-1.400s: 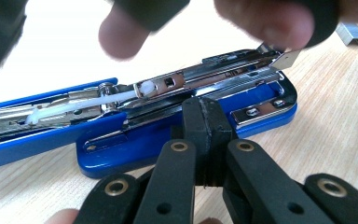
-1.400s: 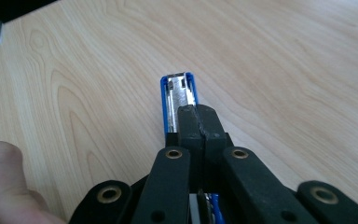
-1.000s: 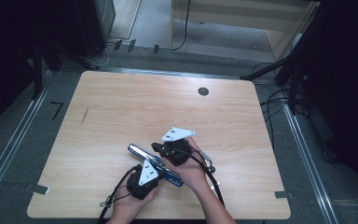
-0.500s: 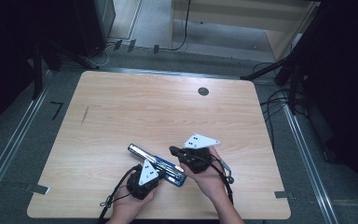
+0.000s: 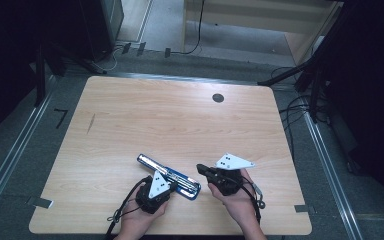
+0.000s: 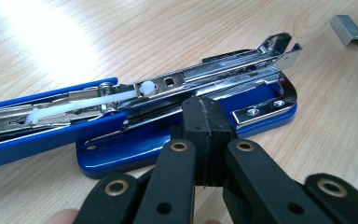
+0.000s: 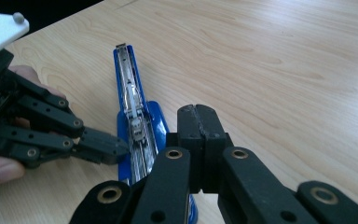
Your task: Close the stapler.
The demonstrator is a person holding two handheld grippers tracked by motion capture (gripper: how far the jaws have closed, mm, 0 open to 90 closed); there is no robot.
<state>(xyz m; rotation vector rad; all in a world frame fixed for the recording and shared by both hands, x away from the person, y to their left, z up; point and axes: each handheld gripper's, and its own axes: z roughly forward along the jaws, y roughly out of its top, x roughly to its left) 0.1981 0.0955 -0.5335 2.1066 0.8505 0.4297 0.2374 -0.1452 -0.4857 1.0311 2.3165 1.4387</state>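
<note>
A blue stapler [image 5: 169, 176] lies swung open flat on the wooden table [image 5: 180, 120], with its metal magazine [image 6: 205, 77] bared. In the left gripper view my left gripper [image 6: 204, 116] is shut, its tips against the stapler's blue base [image 6: 261, 105]; nothing is between them. In the right gripper view the left gripper [image 7: 120, 148] comes in from the left and touches the stapler [image 7: 131, 105]. My right gripper [image 5: 200, 169] is shut and empty, just right of the stapler's near end. Its joined tips [image 7: 198, 117] hover over bare wood.
A short strip of staples [image 6: 348, 30] lies on the wood beyond the stapler's far end. A round cable hole [image 5: 218, 98] sits at the table's far side. Cables [image 5: 300, 107] hang off the right edge; metal rails [image 5: 10, 160] run on the floor.
The right gripper has drawn away from the stapler towards the right. The left gripper and the stapler have stayed where they were.
</note>
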